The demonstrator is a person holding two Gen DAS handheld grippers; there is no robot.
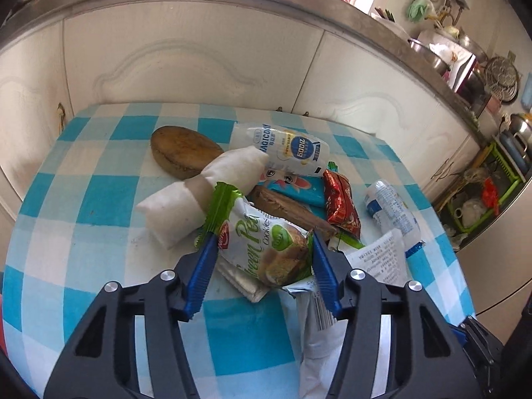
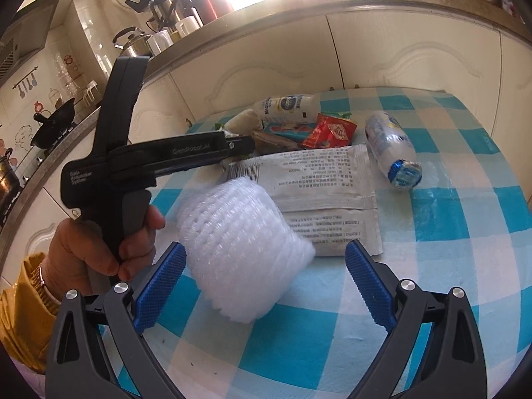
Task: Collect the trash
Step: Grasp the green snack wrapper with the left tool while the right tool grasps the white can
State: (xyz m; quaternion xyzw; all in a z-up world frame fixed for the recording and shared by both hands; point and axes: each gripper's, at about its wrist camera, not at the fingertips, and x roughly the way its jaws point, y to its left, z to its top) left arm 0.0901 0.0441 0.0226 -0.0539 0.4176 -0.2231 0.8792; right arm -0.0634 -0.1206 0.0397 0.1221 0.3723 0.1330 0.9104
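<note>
My left gripper (image 1: 261,252) is shut on a white-and-green "Green Pea Cookies" wrapper (image 1: 266,249); both blue pads press its sides, low over the checked tablecloth (image 1: 99,199). In the right wrist view that left gripper (image 2: 244,143) reaches into the trash pile, held by a hand (image 2: 99,249). My right gripper (image 2: 266,249) stands wide open around a blurred white foam net sleeve (image 2: 242,249). The sleeve lies close to the left pad and well clear of the right one. A printed silver sachet (image 2: 319,183) lies just beyond it.
The pile holds a white yoghurt bottle (image 1: 286,149), a white rolled bundle (image 1: 206,196), a brown round slab (image 1: 184,154), a blue packet (image 1: 296,186), a red wrapper (image 1: 342,202) and a crushed clear bottle (image 2: 392,146). Cream cabinet doors (image 1: 199,60) stand behind the table.
</note>
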